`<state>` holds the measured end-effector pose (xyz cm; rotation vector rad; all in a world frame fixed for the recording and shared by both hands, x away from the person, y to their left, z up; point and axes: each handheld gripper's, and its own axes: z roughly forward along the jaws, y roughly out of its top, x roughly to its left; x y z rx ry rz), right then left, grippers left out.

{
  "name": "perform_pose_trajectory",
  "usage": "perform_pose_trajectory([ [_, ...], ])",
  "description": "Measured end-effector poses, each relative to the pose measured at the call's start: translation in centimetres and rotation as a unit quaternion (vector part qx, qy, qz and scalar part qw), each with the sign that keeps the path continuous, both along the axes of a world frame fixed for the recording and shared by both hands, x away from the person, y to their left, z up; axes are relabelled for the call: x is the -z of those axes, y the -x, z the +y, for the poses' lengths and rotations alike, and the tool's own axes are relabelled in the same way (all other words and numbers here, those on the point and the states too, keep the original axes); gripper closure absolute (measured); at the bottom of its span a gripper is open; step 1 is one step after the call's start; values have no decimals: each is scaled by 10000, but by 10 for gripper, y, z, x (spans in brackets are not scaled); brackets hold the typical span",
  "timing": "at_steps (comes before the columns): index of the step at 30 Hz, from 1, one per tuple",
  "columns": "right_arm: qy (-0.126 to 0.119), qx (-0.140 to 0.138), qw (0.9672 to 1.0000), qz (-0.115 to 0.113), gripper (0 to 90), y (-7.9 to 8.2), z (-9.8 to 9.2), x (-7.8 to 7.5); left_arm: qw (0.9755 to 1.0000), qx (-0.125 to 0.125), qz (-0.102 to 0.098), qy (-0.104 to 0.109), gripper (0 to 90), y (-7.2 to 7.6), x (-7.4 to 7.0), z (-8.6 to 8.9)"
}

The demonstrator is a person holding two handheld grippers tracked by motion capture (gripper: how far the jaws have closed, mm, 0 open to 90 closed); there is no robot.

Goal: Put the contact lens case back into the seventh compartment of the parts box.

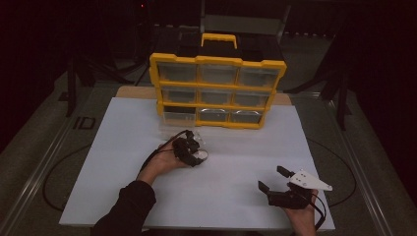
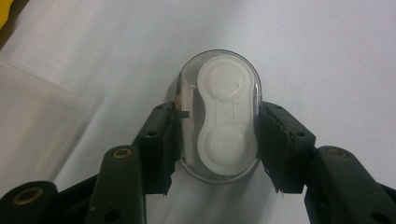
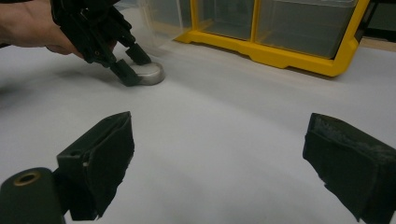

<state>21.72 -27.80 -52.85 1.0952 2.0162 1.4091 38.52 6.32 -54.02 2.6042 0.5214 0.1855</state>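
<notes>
Seen from above, the left gripper (image 2: 219, 135) has its two black jaws clamped against the long sides of a clear oval case (image 2: 219, 116) holding a white contact lens case (image 2: 227, 119), which lies flat on the white table surface (image 2: 327, 56).

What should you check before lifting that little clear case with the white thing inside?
1. Left hand-held gripper closed on the clear case: ok, both pads press on its long sides.
2. Grip centred: ok, the pads meet the case near its middle.
3. Case resting on the white sheet: ok, it lies flat there.
4. Bottom-left drawer of the yellow organizer pulled out: ok, it sticks forward of the frame.
5. Drawer empty: cannot tell, the inside is too dim.
6. Right hand-held gripper out of the way: ok, open, holding nothing, and far off to the side.
</notes>
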Motion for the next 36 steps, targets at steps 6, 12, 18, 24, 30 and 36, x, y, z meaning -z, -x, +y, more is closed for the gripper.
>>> perform_pose_trajectory([
  [6, 5, -3, 10000, 4, 84, 0, 0, 0, 10000, -4, -21, -49, 499, 1, -2, 1],
  [12, 7, -3, 10000, 4, 84, 0, 0, 0, 10000, -15, -47, -19, 499, 2, -6, 3],
  [18, 7, -1, 10000, 6, 84, 0, 0, 0, 10000, -4, -70, 55, 498, 5, -13, 5],
  [24, 5, -7, 10000, 21, 84, 0, 0, 0, 9999, -12, -113, 81, 499, 6, -20, 7],
  [30, 9, -10, 10000, 17, 84, 0, 1, 0, 9998, -19, -149, 126, 499, 8, -27, 9],
  [36, 5, -10, 10000, 24, 84, 0, 0, 0, 9997, 20, -208, 136, 499, 11, -32, 8],
])
